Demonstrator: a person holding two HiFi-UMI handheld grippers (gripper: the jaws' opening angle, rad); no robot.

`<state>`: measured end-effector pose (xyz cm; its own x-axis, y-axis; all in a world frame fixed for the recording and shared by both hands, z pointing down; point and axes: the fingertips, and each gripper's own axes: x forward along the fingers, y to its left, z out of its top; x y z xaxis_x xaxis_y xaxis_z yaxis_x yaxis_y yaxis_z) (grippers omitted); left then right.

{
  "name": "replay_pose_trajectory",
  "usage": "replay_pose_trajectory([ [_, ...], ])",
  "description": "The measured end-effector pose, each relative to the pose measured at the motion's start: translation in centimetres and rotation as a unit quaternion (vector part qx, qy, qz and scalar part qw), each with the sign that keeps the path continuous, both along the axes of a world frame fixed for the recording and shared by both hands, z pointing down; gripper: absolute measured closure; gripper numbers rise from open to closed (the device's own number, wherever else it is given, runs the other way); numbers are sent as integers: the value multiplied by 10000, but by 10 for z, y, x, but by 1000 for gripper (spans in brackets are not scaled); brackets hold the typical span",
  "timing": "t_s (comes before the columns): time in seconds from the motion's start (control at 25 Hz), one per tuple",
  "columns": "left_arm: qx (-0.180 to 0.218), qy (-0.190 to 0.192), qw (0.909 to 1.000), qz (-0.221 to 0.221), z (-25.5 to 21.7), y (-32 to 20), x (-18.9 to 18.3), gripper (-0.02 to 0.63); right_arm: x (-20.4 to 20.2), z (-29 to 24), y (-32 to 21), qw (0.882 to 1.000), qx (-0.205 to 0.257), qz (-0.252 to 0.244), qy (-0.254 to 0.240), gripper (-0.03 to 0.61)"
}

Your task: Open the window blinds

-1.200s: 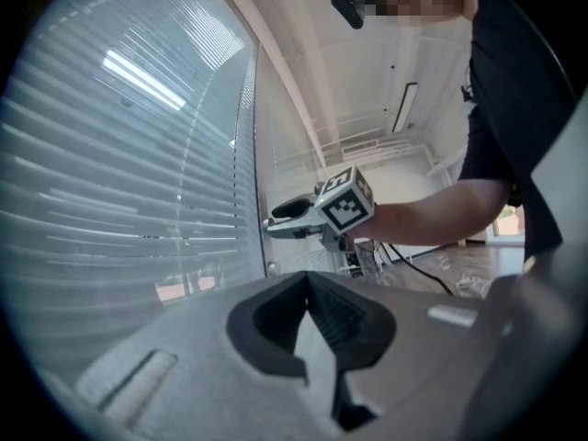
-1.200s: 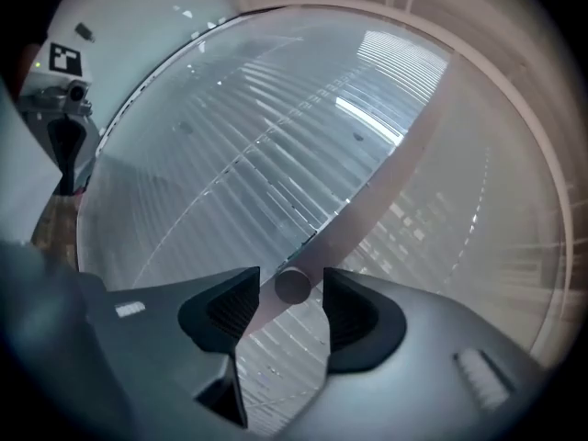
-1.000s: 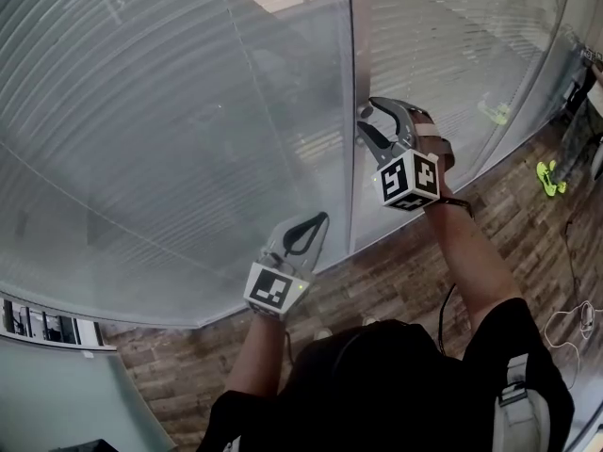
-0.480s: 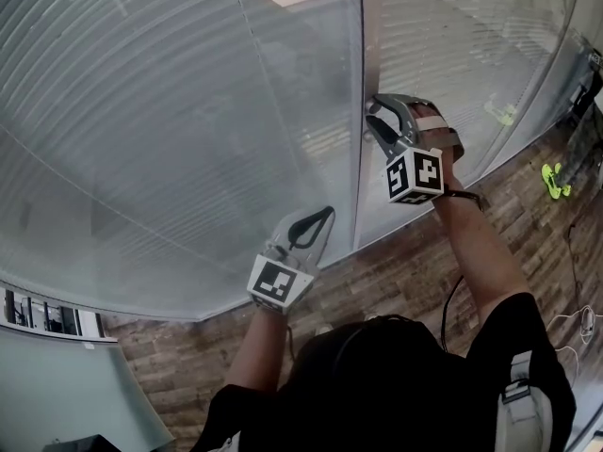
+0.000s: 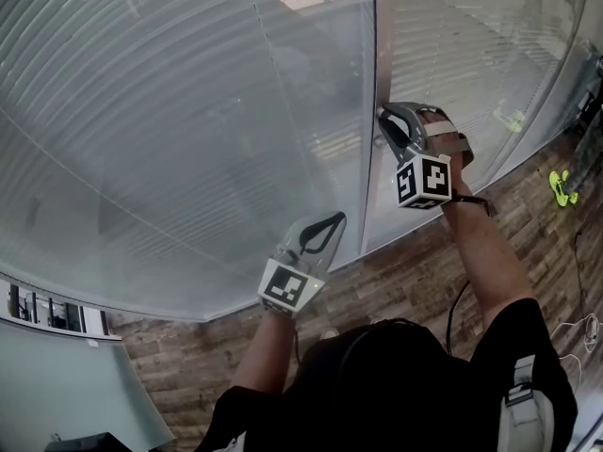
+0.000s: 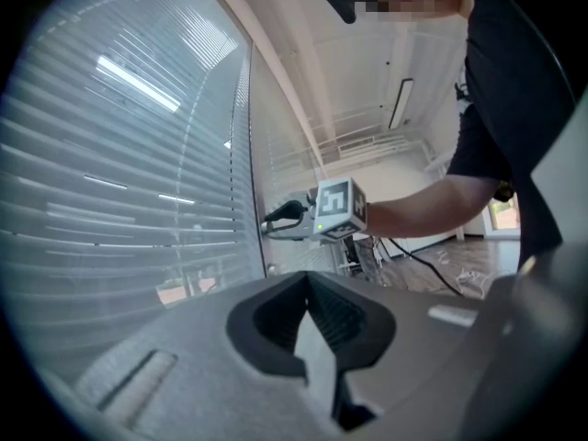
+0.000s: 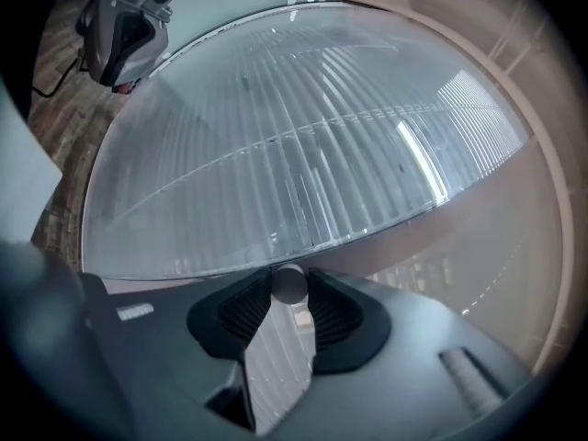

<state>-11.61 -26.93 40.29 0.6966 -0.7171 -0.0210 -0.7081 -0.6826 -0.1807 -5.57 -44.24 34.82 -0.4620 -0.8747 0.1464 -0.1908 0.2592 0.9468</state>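
A: Item: window blinds (image 5: 188,111)?
B: Slats closed across the glass; wand (image 7: 290,283) at their edge.
A: Tongs?
B: Right tongs (image 7: 290,292) closing round the wand, pads apparently touching it. Left tongs (image 6: 309,288) pressed together, empty.

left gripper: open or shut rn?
Shut and empty. In the left gripper view, the left gripper has its jaw tips meeting, with nothing between them.
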Motion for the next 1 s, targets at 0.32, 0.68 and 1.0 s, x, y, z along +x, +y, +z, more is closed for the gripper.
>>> replay_pose_trajectory([
  [0.32,-107,-71,9999,-4,-3,5,0,611,1,-4,1,9965,-406,-3,-737,451],
  [0.68,-54,41,10000,-44,-4,7,-6,609,5,-9,0,9639,-1253,36,-2347,451],
  [1.0,-120,12,9996,-253,-4,5,-22,609,9,-7,-5,9279,-1710,118,-3310,451],
])
